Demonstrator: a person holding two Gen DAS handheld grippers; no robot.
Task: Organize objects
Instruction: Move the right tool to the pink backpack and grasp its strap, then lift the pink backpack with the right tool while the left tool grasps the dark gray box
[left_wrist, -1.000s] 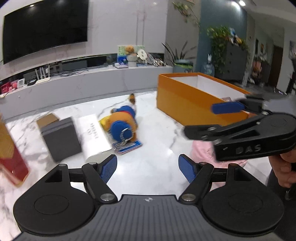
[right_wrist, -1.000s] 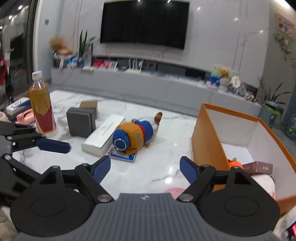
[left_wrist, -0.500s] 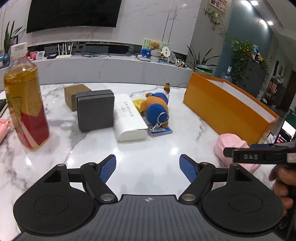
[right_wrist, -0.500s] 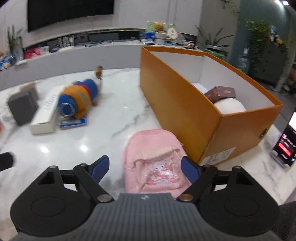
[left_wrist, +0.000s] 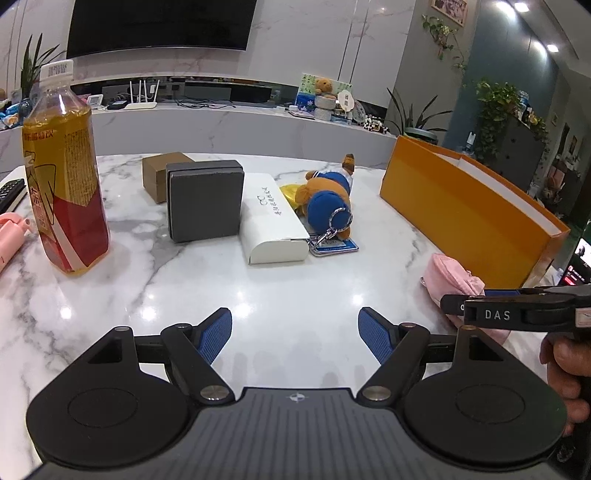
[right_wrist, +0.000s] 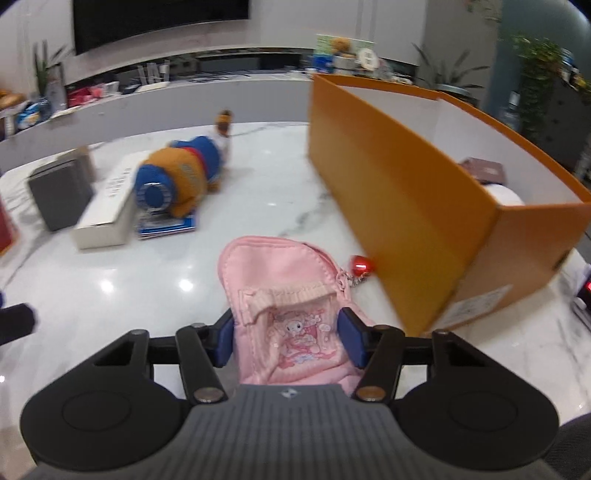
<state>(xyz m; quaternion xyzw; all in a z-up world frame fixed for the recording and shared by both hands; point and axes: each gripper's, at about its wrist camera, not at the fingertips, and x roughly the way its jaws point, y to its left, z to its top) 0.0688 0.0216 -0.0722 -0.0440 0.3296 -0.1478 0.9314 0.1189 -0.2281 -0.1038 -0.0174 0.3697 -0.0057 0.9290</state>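
Marble table (right_wrist: 295, 192) held my small pink fabric pouch (right_wrist: 291, 306) beside the orange cardboard box (right_wrist: 406, 192); right gripper (right_wrist: 290, 341) jaws were closing around it; I judged squeezing mid-body best; left gripper (left_wrist: 295, 334) gaped wide, empty

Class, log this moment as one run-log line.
right tool: closing around soft pink fabric pouch | left tool: open, empty | open orange cardboard box: beside pouch

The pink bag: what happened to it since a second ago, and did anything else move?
The right gripper came down over the pink bag, and its jaws are closing with the bag between them, pads at its sides. The left gripper swung over the marble table and is open and empty. The bag, plush toy, white case, grey box, bottle and orange box stayed put.
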